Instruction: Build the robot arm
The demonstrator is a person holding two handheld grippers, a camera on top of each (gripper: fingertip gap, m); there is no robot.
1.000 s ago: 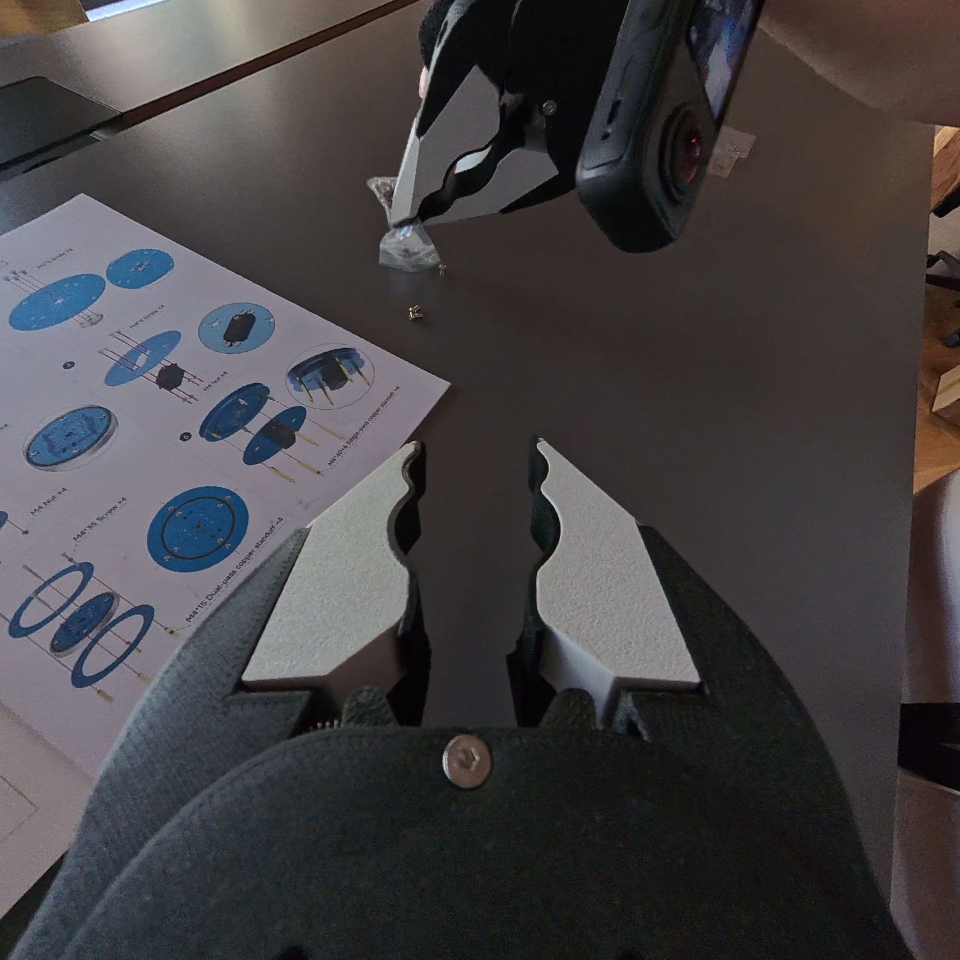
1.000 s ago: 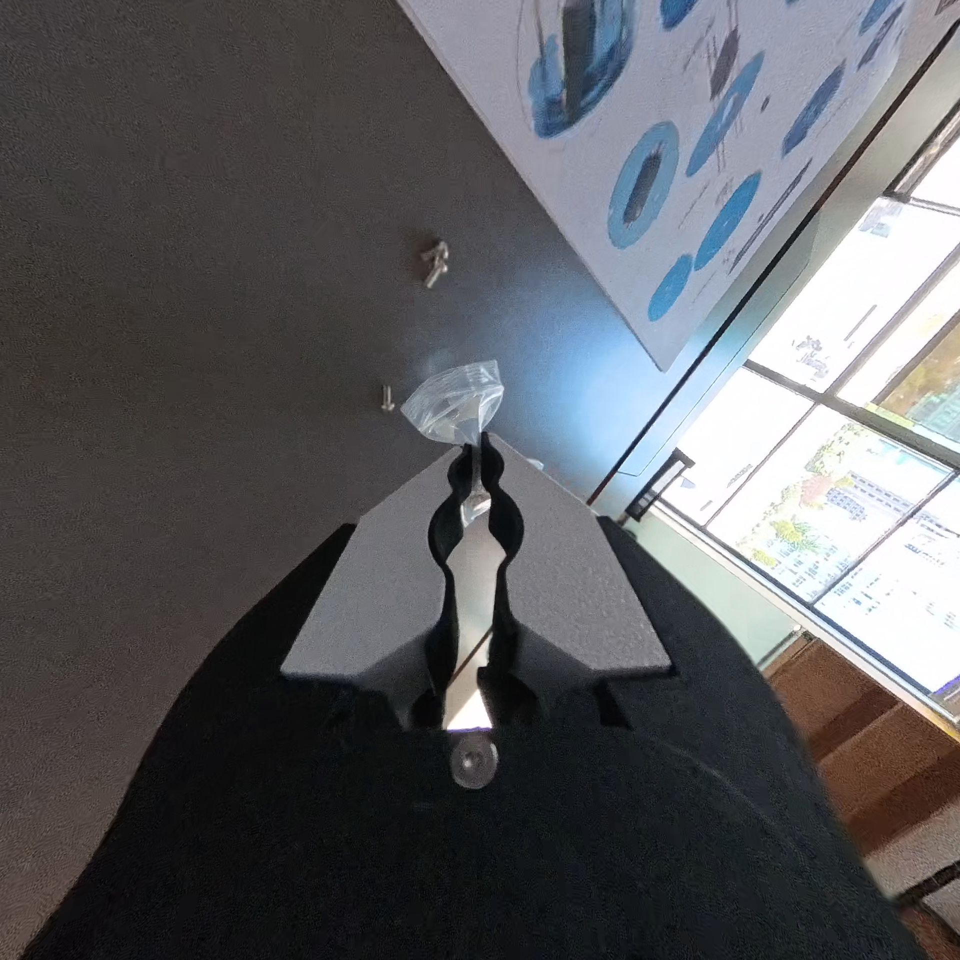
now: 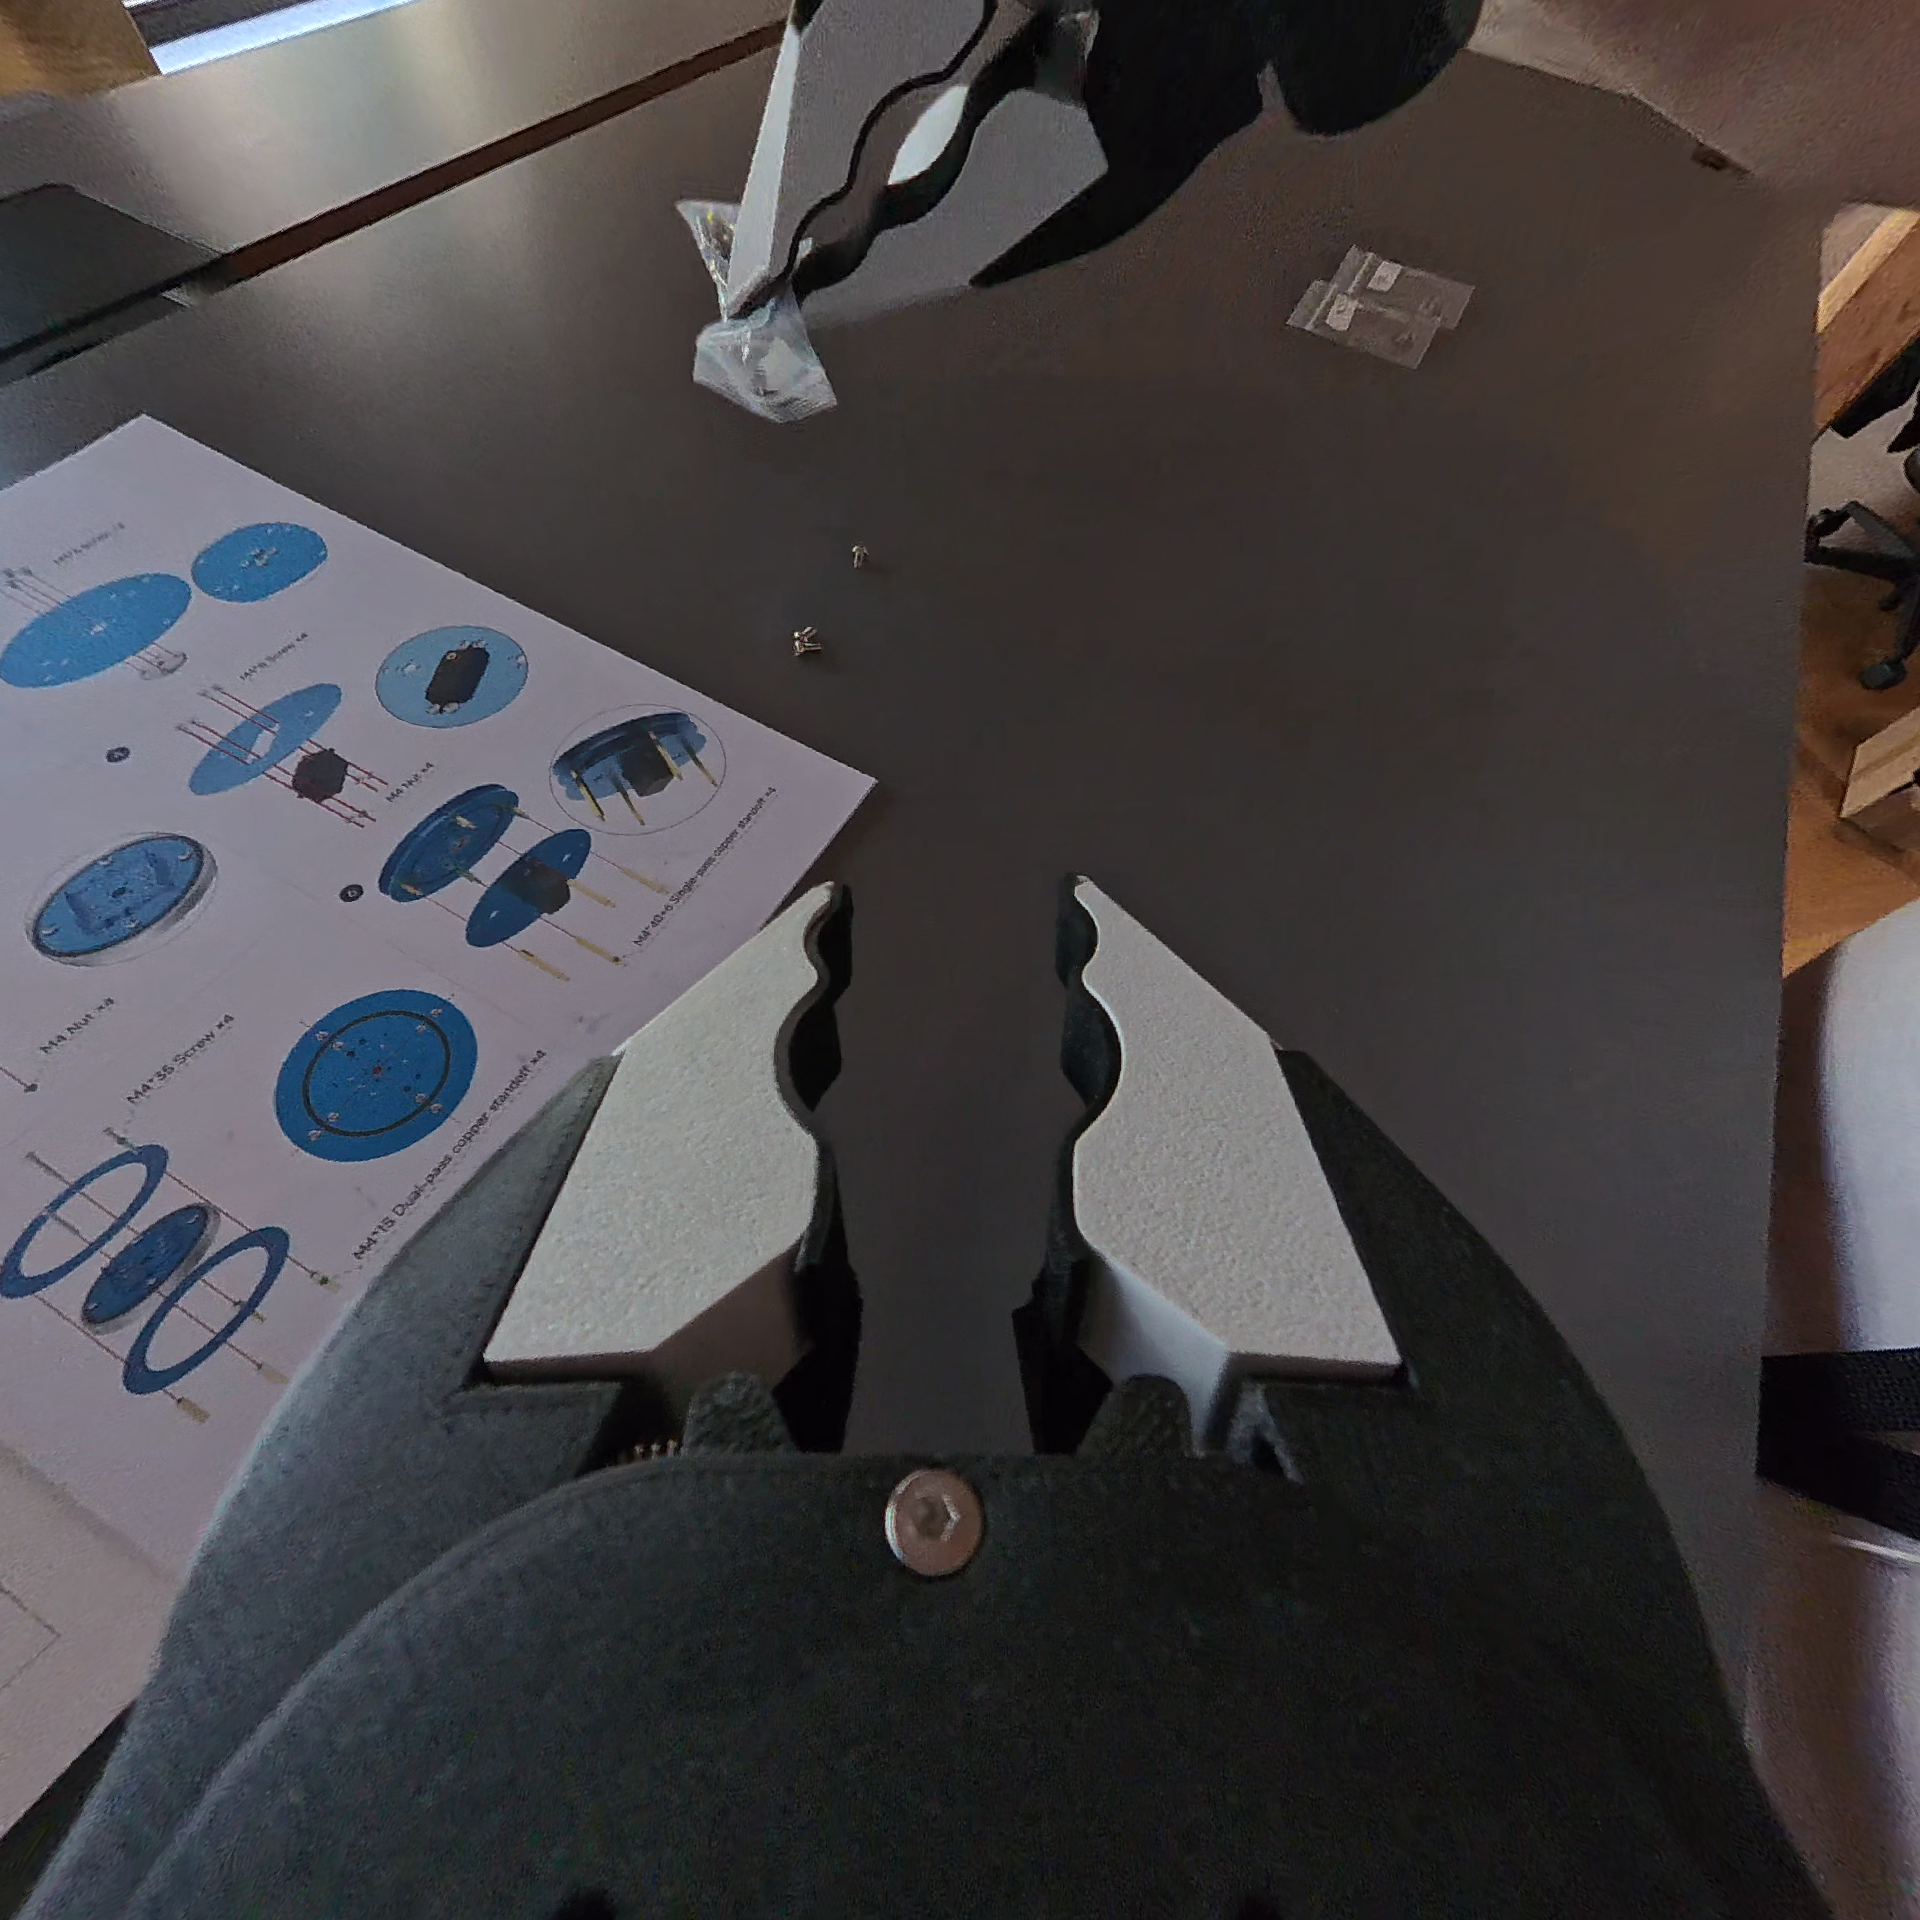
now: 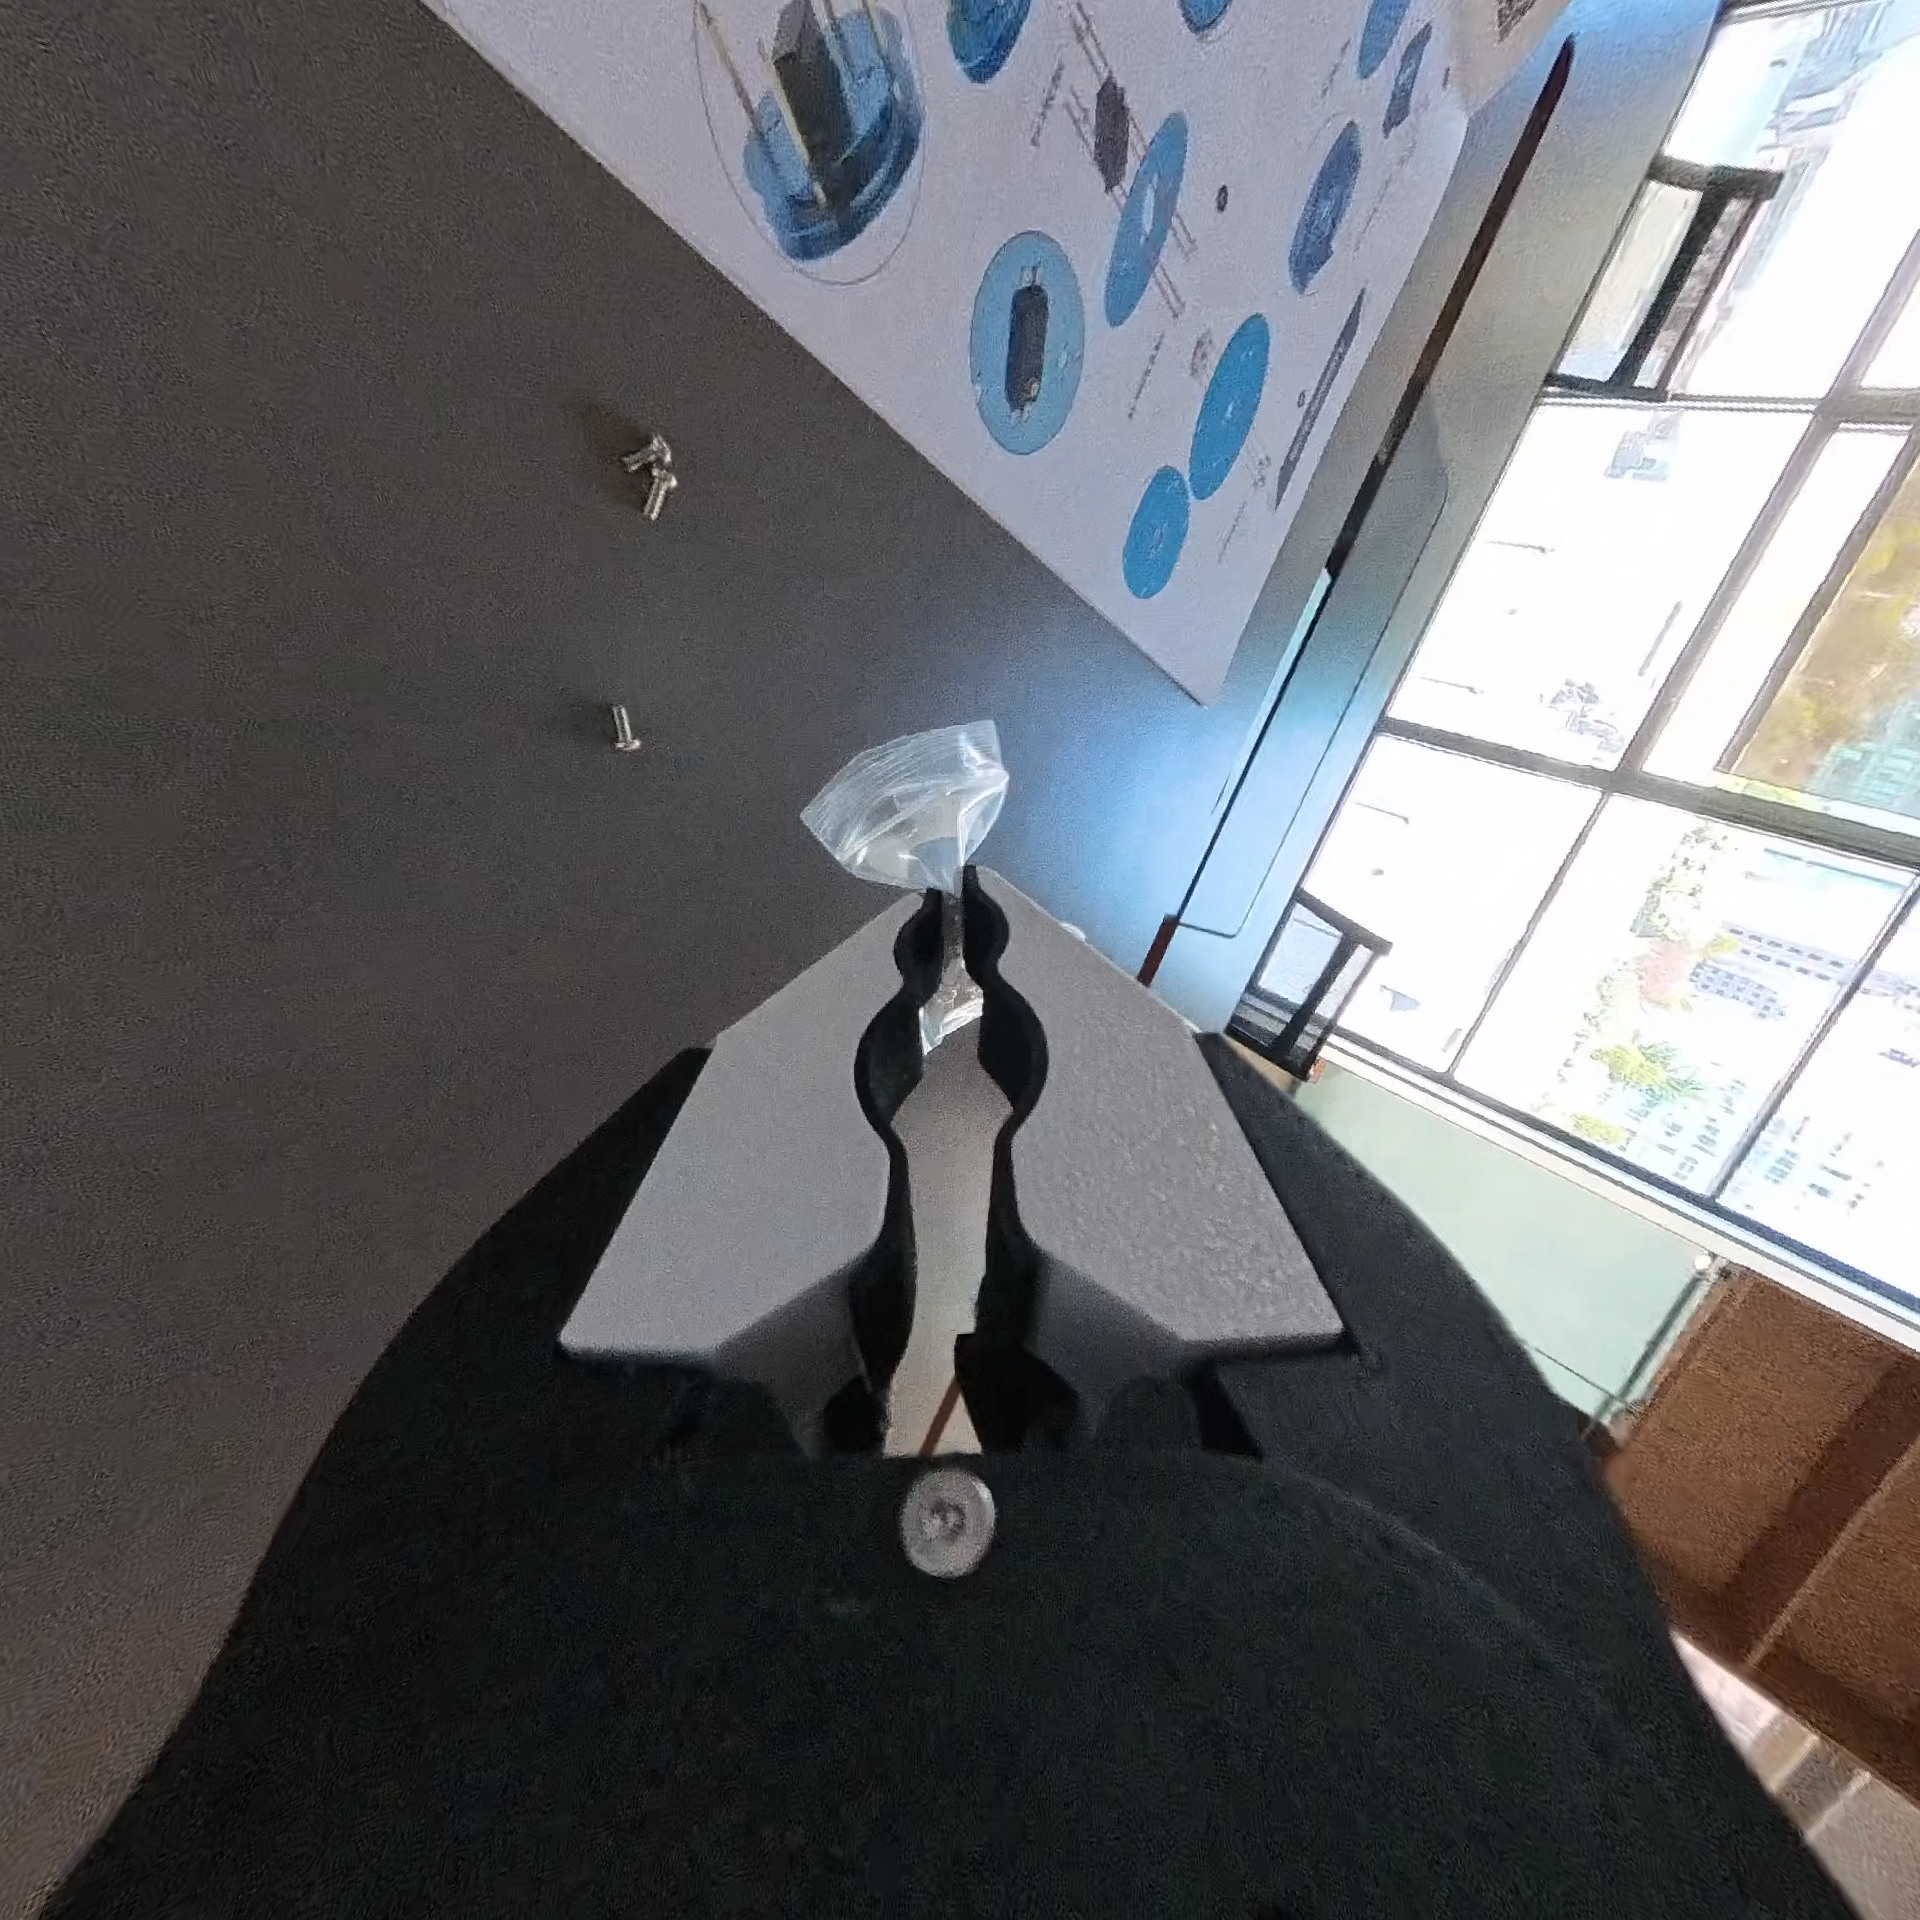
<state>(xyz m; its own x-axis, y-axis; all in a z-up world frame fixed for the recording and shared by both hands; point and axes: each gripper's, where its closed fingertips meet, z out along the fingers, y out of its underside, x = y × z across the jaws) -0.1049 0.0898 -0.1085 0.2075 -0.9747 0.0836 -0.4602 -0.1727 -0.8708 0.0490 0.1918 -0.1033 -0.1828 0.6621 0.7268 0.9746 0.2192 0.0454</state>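
The right gripper pinched a small clear bag by one corner, so the bag hung mouth-down above the desk; judging by that tilt, the grip let its contents fall out. Three screws lay loose on the desk just beside the bag, between it and the sheet of diagrams. The left gripper hung wide and empty, farther from the bag, beside the sheet's corner.
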